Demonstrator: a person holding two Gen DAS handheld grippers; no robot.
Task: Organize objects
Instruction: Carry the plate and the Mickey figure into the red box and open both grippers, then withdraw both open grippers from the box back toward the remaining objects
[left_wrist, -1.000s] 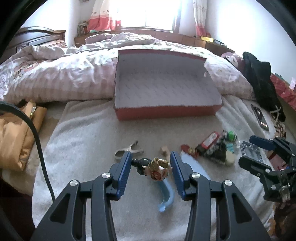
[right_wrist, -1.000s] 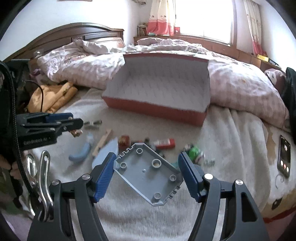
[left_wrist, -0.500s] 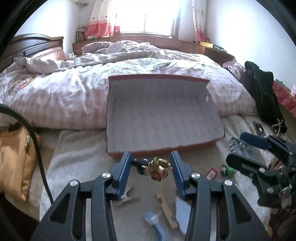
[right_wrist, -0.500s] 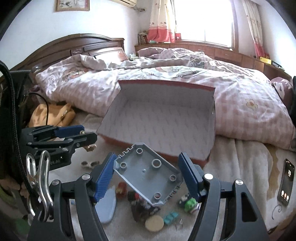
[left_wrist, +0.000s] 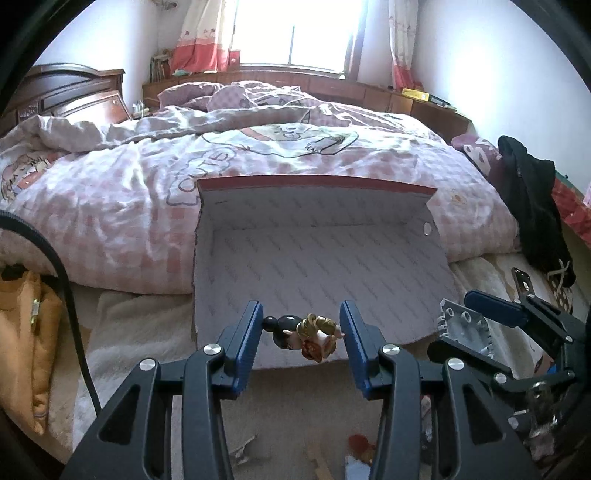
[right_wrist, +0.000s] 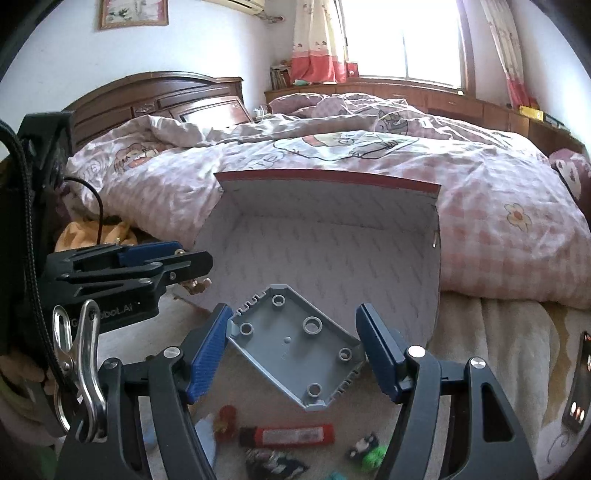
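**A:** What are you holding, and where does it sit against the box?

**B:** Your left claw (left_wrist: 301, 332) is closed on a small figurine (left_wrist: 308, 334) with a black head and gold trim. It lies crosswise between the blue pads, long axis running pad to pad. Your right claw (right_wrist: 293, 350) grips a grey plastic plate (right_wrist: 295, 345) with round studs, held corner to corner and tilted.

**A:** And the box?

**B:** The open cardboard box (left_wrist: 373, 184) — red rim, pale patterned lining — rests on the bed straight ahead of both claws, against a pink checked quilt (left_wrist: 110, 206). In both views each held piece hangs at the near edge, over the lining.

**A:** Which hand is nearer?

**B:** Hard to say; both look about level at the near edge — the left toward the box's middle, the right toward its right corner. I'd judge a short move forward puts either piece clearly inside.

**A:** Anything left out?

**B:** A red tube (right_wrist: 288, 435), a green toy (right_wrist: 373, 452) and other small bits lie on the blanket below your right claw.
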